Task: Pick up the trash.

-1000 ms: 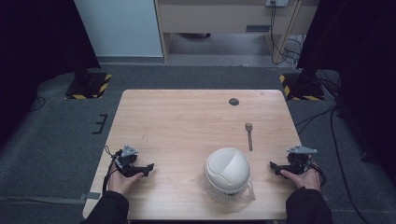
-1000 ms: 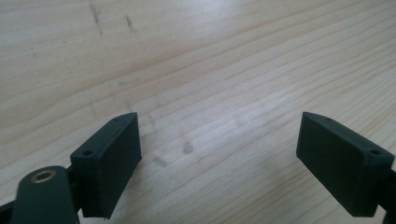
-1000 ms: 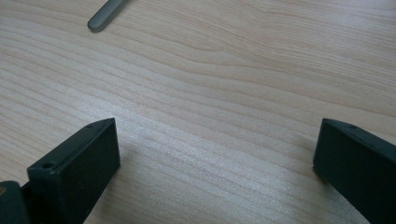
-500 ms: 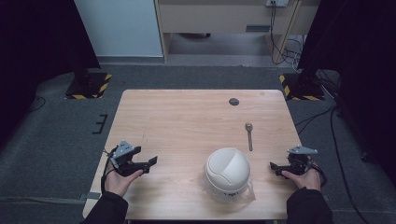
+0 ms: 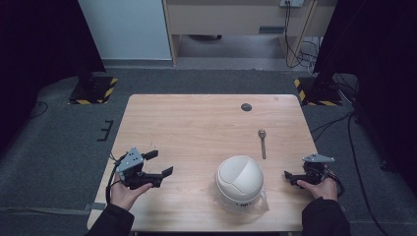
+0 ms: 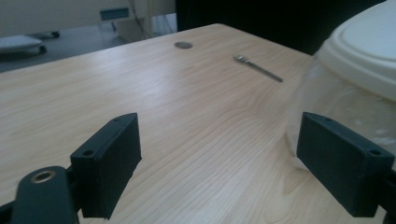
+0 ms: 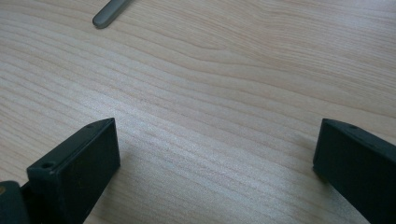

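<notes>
A white domed lid (image 5: 240, 178) sits on a clear plastic container near the table's front edge, right of centre. In the left gripper view the lid (image 6: 369, 51) and the clear wall under it rise at the right. My left gripper (image 5: 160, 162) is held open above the front left of the table, pointing toward the lid, nothing between its jaws (image 6: 224, 158). Right of the lid, my right gripper (image 5: 291, 176) rests low, open and empty (image 7: 217, 163) over bare wood. A metal spoon (image 5: 262, 142) lies behind the lid; its handle end (image 7: 109, 14) shows ahead of the right jaws.
A small dark disc (image 5: 246, 107) lies near the far edge of the wooden table (image 5: 196, 128), also seen as the disc (image 6: 183, 45) beyond the spoon (image 6: 259, 67). Grey carpet, cables and yellow-black stand bases (image 5: 93, 91) surround the table.
My left gripper has lifted and swung right toward the domed lid. The right gripper, the lid and the spoon have stayed put.
</notes>
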Available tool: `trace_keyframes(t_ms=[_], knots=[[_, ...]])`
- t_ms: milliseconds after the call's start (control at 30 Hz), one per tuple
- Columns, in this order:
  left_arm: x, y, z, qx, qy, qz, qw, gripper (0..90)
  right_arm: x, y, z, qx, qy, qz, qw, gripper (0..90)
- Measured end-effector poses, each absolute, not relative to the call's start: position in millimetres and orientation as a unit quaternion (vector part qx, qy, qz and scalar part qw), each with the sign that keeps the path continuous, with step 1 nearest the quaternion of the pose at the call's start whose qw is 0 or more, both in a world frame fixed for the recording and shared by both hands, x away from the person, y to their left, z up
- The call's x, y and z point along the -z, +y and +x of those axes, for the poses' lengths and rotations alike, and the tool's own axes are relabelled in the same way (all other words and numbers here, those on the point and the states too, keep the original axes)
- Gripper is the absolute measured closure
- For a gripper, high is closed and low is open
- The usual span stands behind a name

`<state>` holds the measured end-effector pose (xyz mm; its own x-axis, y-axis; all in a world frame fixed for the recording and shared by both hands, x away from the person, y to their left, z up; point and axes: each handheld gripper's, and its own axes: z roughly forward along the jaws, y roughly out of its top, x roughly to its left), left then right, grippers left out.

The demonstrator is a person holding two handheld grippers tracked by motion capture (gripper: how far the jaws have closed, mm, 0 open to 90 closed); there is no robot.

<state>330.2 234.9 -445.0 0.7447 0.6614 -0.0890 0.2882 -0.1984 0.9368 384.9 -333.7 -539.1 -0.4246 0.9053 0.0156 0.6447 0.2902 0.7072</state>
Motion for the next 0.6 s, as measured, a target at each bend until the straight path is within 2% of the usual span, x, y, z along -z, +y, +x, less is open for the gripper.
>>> trace_keyframes(t_ms=[267,600], knots=[[433.6,201.8,319.1,-0.125,0.243,0.764,0.584,13.5,539.1,-333.6,384.9,-0.327,0.778,0.498,0.199,0.8],[425.3,159.3,310.9,-0.092,0.178,0.780,0.593,12.7,539.1,-333.6,384.9,-0.327,0.778,0.498,0.199,0.8]])
